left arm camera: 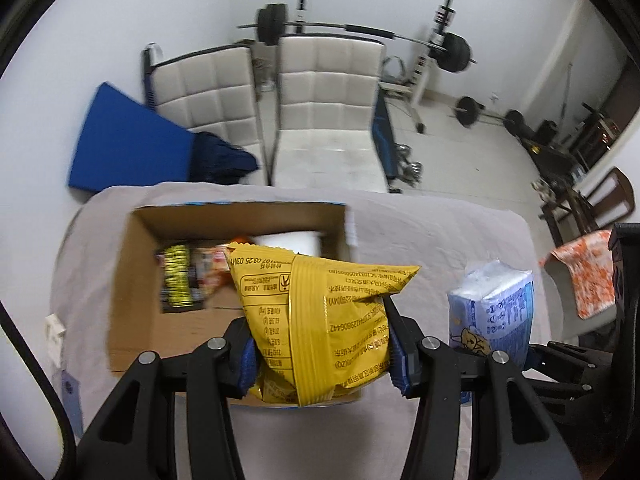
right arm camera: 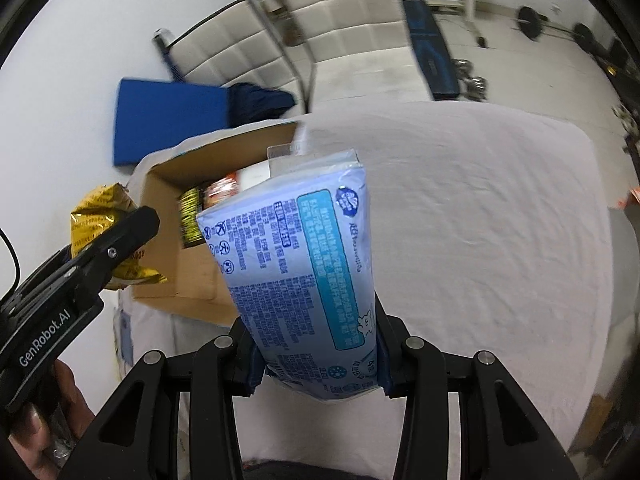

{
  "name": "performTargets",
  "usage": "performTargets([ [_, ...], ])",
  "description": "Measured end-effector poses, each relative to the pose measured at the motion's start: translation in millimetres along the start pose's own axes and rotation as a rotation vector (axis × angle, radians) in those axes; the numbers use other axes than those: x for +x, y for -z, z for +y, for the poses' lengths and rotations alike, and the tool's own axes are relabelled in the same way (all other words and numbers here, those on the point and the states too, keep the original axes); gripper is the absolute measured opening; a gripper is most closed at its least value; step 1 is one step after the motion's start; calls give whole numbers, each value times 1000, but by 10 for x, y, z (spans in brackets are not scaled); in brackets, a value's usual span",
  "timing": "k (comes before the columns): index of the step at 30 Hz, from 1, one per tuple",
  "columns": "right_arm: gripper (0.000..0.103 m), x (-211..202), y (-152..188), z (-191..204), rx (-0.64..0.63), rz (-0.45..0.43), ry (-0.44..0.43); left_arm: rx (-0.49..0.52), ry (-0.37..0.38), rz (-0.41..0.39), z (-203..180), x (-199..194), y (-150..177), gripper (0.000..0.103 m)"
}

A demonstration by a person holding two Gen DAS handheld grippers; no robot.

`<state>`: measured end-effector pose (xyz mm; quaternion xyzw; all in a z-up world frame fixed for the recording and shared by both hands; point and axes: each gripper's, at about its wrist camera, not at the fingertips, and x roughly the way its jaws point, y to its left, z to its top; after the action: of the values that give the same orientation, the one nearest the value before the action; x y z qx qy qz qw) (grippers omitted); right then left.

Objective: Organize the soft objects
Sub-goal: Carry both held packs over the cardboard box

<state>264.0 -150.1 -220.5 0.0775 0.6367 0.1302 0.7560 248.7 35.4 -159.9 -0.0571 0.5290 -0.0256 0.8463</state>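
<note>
A crinkled yellow foil bag [left arm camera: 320, 320] is grasped by the left claw [left arm camera: 322, 354] above the cardboard box [left arm camera: 132, 280], and a soft blue plastic pack [right arm camera: 304, 280] by the right claw [right arm camera: 318, 364] beside it.

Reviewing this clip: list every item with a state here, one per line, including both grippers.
Left gripper: shut on yellow snack bag.
Yellow snack bag: sealed, crumpled, held above the box.
Right gripper: shut on blue tissue pack.
Blue tissue pack: sealed, held off the table.
Cardboard box: open, partly filled with packets.
Table cloth: spread flat, lightly wrinkled.
</note>
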Motion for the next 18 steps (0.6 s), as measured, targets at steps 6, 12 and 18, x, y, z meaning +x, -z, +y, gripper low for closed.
performTargets([
  [6, 45, 288, -5, 642, -75, 34, -29, -50, -57, -18, 619, -75, 68, 48],
  [12, 45, 738, -36, 1130, -92, 89, -68, -99, -91, 15, 1161, 73, 134, 48],
  [18, 45, 1404, -112, 1352, -35, 164, -105, -110, -104, 128, 1597, 550, 230, 48],
])
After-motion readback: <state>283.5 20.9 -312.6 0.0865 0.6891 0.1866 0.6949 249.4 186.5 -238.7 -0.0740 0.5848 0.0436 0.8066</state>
